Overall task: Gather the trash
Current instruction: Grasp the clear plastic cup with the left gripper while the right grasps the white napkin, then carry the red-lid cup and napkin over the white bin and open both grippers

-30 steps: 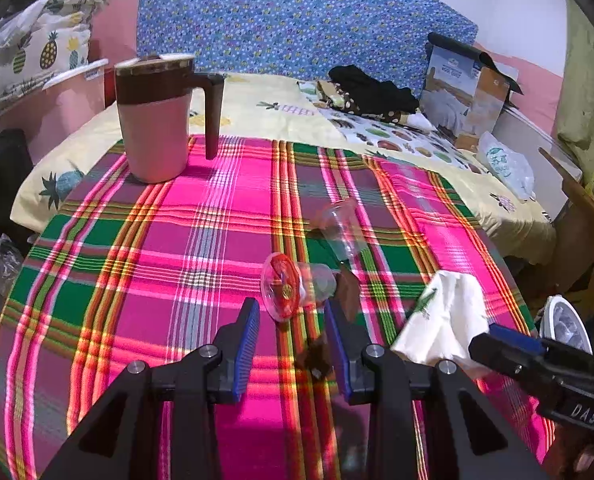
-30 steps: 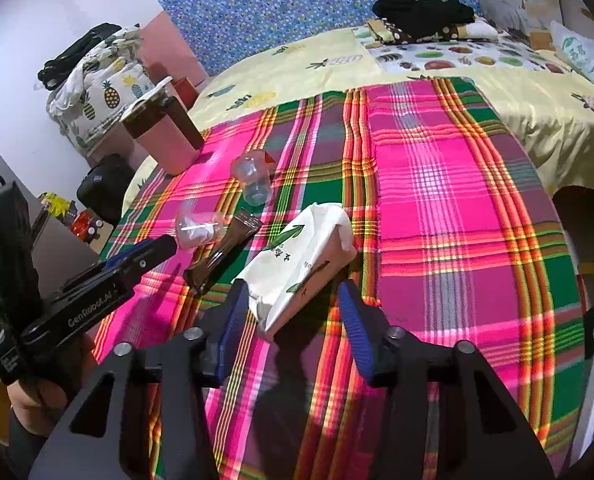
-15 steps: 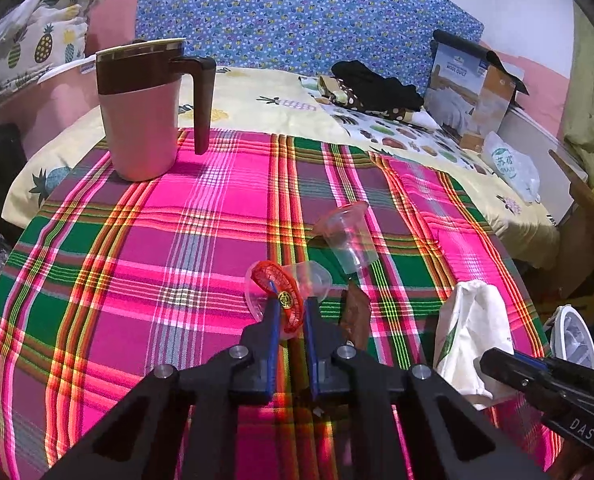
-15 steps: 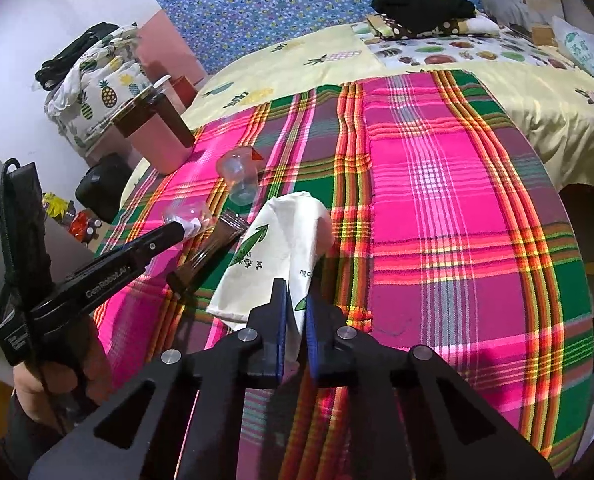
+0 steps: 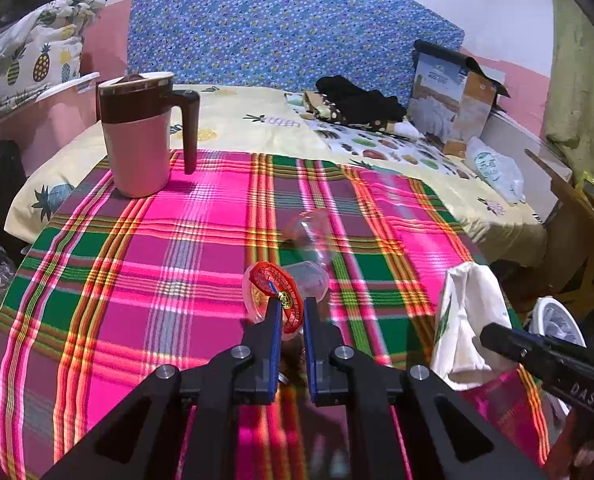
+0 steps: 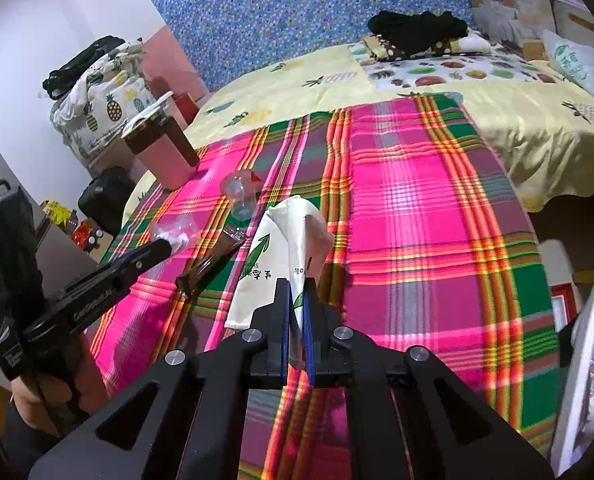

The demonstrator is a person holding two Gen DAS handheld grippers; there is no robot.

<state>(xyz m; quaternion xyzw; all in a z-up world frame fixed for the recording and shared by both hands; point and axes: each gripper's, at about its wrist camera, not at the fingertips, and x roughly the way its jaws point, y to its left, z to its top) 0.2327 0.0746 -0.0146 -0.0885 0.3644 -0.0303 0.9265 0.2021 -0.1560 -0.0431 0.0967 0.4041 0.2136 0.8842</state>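
My left gripper is shut on a small clear plastic cup with a red foil lid and holds it just above the plaid cloth; it shows in the right wrist view too. My right gripper is shut on a white paper bag with green print, lifted off the cloth; the bag also shows in the left wrist view. A second clear cup lies on its side ahead. A brown wrapper lies between the cup and the bag.
A pink jug with a brown lid stands at the far left of the plaid tablecloth. Behind is a bed with black clothes and a cardboard box. A white bin sits low right.
Both grippers have gone from open to shut: the left closed on the red-lidded cup, the right on the white bag. Both things now sit a little higher.
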